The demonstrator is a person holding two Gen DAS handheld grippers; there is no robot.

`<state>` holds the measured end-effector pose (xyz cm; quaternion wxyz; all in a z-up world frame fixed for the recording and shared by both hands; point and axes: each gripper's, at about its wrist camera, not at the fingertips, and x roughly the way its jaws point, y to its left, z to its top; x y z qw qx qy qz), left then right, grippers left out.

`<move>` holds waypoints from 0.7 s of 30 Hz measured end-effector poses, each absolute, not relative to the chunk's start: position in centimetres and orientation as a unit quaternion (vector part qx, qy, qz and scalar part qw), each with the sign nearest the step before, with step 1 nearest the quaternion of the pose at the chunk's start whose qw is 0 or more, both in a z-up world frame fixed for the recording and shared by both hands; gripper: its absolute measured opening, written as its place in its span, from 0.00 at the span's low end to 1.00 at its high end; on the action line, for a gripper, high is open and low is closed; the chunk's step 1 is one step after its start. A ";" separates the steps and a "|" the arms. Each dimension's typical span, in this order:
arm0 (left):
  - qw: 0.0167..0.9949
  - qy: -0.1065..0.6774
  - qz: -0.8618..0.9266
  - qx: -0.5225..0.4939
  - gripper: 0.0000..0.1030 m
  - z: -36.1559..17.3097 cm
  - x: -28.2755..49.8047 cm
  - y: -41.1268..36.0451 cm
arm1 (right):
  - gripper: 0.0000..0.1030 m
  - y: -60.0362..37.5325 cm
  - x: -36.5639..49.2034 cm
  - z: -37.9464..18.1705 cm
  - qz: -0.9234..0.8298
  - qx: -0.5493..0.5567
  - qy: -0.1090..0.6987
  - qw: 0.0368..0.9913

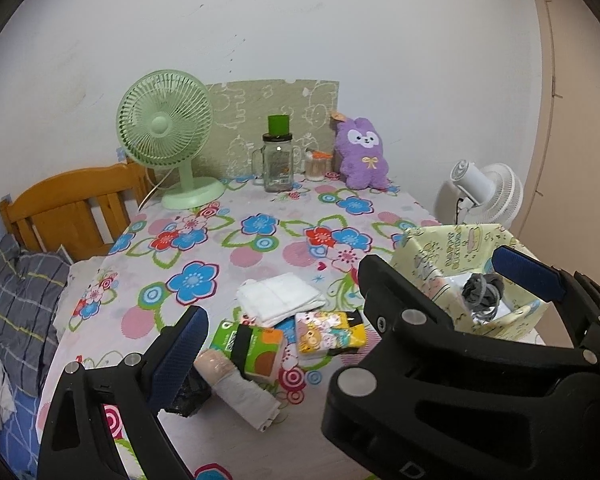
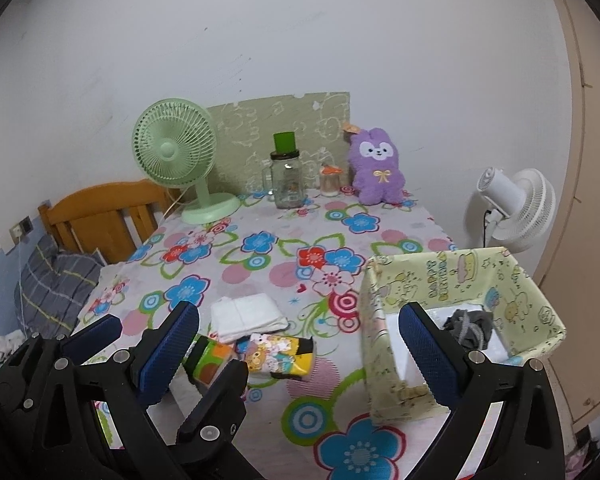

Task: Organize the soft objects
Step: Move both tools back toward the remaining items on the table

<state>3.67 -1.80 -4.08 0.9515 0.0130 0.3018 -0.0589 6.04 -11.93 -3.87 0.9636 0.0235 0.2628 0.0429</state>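
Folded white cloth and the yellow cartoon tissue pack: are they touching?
Cannot tell. In the left wrist view the folded white cloth seems to overlap the yellow cartoon tissue pack, but in the right wrist view their edges only meet; neither shows contact or a gap plainly.

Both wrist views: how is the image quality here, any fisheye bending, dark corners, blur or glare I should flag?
Left wrist view: strong fisheye bend, black corners, door frame curving; even soft light, slight softness on the near fingers. Right wrist view: same bending and dark corners; small glint on the glass jar, faint shadows, storage box sharp.
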 end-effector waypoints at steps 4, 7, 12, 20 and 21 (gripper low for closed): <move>0.949 0.310 -0.053 0.011 0.95 -4.8 3.8 -1.0 | 0.99 -11.1 6.3 -4.6 0.050 0.019 0.269 0.962; 0.947 0.316 -0.048 0.010 0.95 -5.4 4.0 -0.5 | 0.98 -10.5 6.7 -5.2 0.055 0.017 0.275 0.960; 0.943 0.329 -0.044 0.005 0.94 -6.4 4.3 0.4 | 0.98 -9.5 7.4 -6.2 0.065 0.011 0.287 0.956; 0.935 0.353 -0.012 -0.004 0.94 -8.6 5.3 1.7 | 0.98 -8.5 8.5 -8.1 0.074 0.001 0.306 0.949; 0.934 0.357 -0.012 -0.006 0.93 -8.8 5.4 1.8 | 0.98 -8.4 8.7 -8.4 0.075 -0.001 0.309 0.948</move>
